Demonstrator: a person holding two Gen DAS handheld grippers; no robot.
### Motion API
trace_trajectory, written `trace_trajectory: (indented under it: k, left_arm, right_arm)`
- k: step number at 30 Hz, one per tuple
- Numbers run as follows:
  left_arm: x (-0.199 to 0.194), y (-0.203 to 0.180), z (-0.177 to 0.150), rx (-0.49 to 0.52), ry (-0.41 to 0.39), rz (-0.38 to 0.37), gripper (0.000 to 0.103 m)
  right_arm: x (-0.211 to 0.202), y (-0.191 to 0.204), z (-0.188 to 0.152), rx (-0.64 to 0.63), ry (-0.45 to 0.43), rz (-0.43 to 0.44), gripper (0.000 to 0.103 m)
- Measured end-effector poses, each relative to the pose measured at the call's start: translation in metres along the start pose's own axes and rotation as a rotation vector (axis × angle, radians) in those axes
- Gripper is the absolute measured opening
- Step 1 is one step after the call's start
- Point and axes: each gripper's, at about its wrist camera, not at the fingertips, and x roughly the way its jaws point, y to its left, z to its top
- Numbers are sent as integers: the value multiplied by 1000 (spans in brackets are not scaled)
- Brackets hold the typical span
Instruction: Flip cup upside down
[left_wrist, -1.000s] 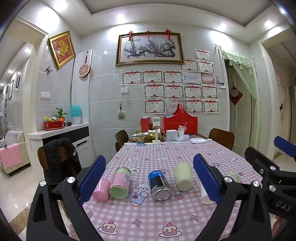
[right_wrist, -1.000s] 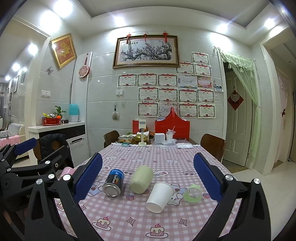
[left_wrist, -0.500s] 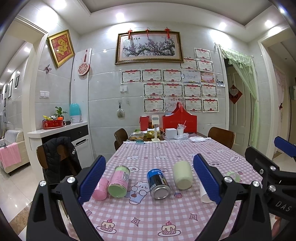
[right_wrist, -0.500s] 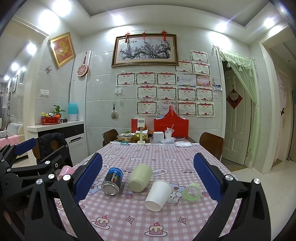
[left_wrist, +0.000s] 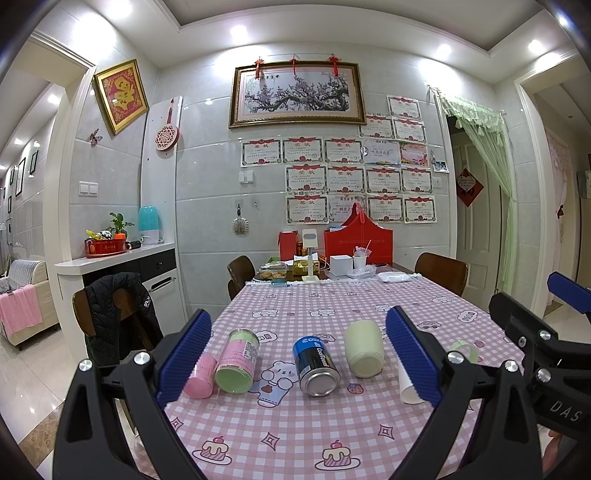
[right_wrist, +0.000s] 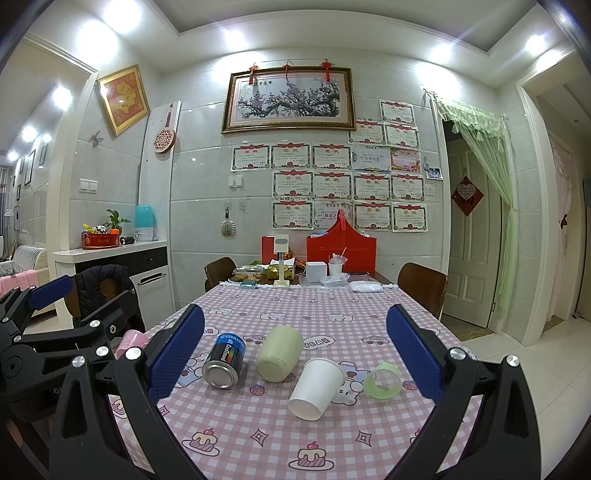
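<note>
A white paper cup (right_wrist: 316, 387) lies on its side on the pink checked tablecloth (right_wrist: 295, 443), its open end toward me. A cream cup (right_wrist: 279, 353) lies on its side left of it, also in the left wrist view (left_wrist: 364, 349). A small clear green cup (right_wrist: 382, 380) lies to the right. A pink cup (left_wrist: 201, 376) lies at the left edge. My right gripper (right_wrist: 295, 365) is open and empty, above the table's near end, short of the cups. My left gripper (left_wrist: 297, 363) is open and empty, likewise short of them.
A blue can (right_wrist: 223, 361) and a pink-green canister (left_wrist: 238, 361) lie on their sides among the cups. Boxes, a red bag (right_wrist: 341, 247) and dishes crowd the far end of the table. Chairs stand around it; one at left carries a black jacket (left_wrist: 114, 306).
Both views have shifted slightly, so the objects sit a little lower and nearer in frame. Both grippers stay open. Nothing on the table has moved.
</note>
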Motion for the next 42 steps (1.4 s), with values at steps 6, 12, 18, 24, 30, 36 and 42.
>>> trace_trajectory:
  k: [6,12,18,24,30,36,42]
  left_arm:
    - [1,-2,-2,0,1,-1,94]
    - [2,-3,-4,-2,0,2,94]
    - [7,-3,-9,-4,10,-1,94]
    - [8,-2,-7,-5,13,-3,94]
    - [12,-5,-7,2,30,-1,94]
    - [18,-8,-9,6,47,3,94]
    - [29,-11,-13,10,75,-8,94]
  right_arm:
    - [0,0,-1,2,0,0,95]
    - [0,0,-4,-3,4,4,95]
    - [1,-2,-7,4,9,13,95]
    - [2,-1,-6,0,11,8,95]
    - [8,-5,-8,9,29,14,95]
    - [15,-6,-11,10,48,19,95]
    - [23,-12,-17,13,70,15,95]
